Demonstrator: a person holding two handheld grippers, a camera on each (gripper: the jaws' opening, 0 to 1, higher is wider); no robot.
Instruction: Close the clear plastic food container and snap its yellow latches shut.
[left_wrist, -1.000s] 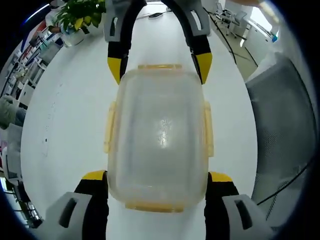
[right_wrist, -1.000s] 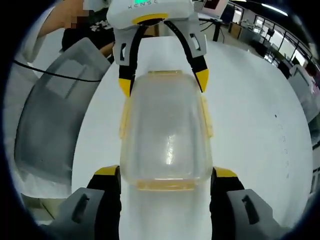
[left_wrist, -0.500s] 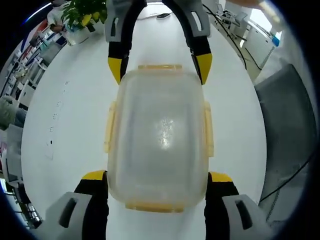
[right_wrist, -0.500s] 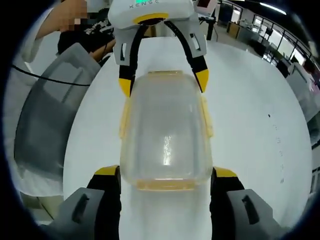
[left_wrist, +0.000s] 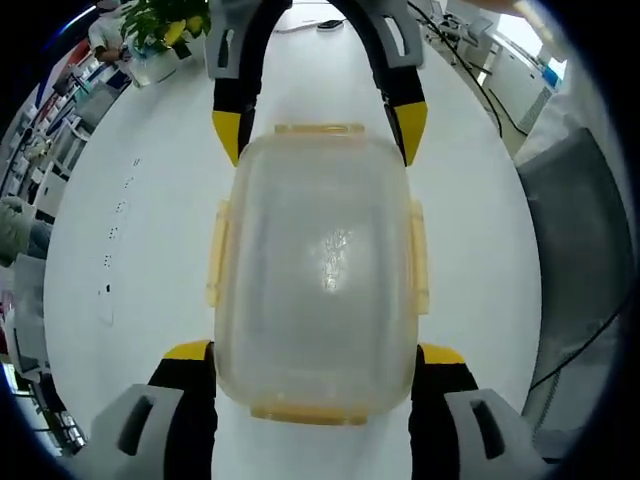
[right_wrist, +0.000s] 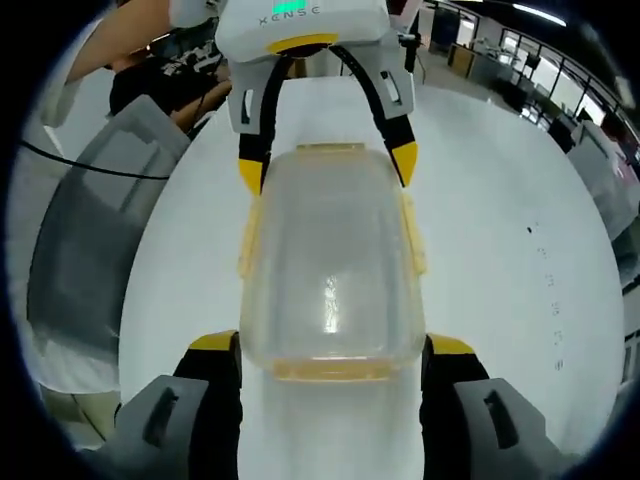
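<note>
The left gripper (left_wrist: 314, 352) and right gripper (right_wrist: 330, 345) both grip the closed container (left_wrist: 316, 275) between their jaws, from opposite ends, above the white table (left_wrist: 140, 230).

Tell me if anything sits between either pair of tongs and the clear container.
Nothing visible does. The left tongs flank one end of the clear container, the right tongs flank the opposite end, and each view shows the other tongs at the far end. Only the bare white table surrounds it.

Container (left_wrist: 315, 285) on table (left_wrist: 150, 250), lid on top. Left gripper (left_wrist: 312, 355) at one end. Right gripper (right_wrist: 328, 347) opposite, facing.
</note>
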